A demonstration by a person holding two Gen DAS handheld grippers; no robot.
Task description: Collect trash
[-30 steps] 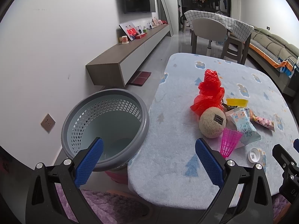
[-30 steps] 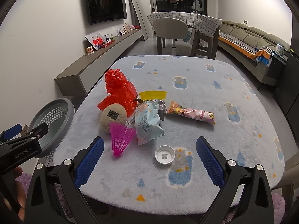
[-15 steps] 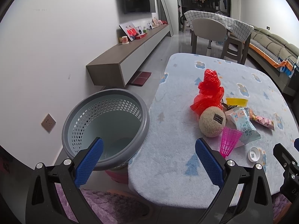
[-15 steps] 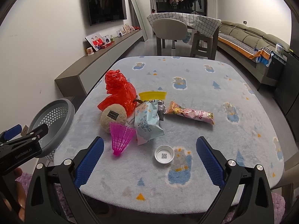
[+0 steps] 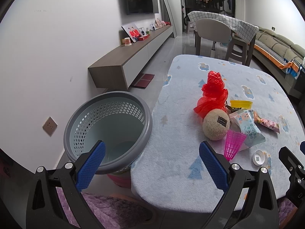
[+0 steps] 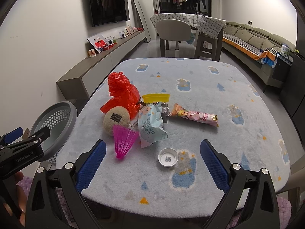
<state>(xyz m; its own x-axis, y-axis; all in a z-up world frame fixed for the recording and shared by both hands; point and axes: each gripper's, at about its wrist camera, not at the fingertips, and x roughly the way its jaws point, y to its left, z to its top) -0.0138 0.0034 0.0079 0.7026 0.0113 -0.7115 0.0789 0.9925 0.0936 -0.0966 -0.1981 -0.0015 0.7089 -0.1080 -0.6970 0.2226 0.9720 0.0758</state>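
A grey perforated basket [image 5: 106, 131] stands just beside the table's near-left corner, its rim level with the tabletop. On the fluffy cover lies a cluster of trash — a crumpled red plastic bag [image 6: 122, 93], a tan plush ball [image 6: 116, 119] with a dark label, a pink shuttlecock skirt [image 6: 124, 140] lying on its side, a pale blue wipes packet [image 6: 151, 127], a yellow lid [image 6: 156, 97] and a pink wrapper [image 6: 194, 115]. A white cap [image 6: 168, 157] sits apart — open side up, nearest the table's front edge.

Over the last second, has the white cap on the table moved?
No. The white cap still sits beside the blue bear print, just as before.
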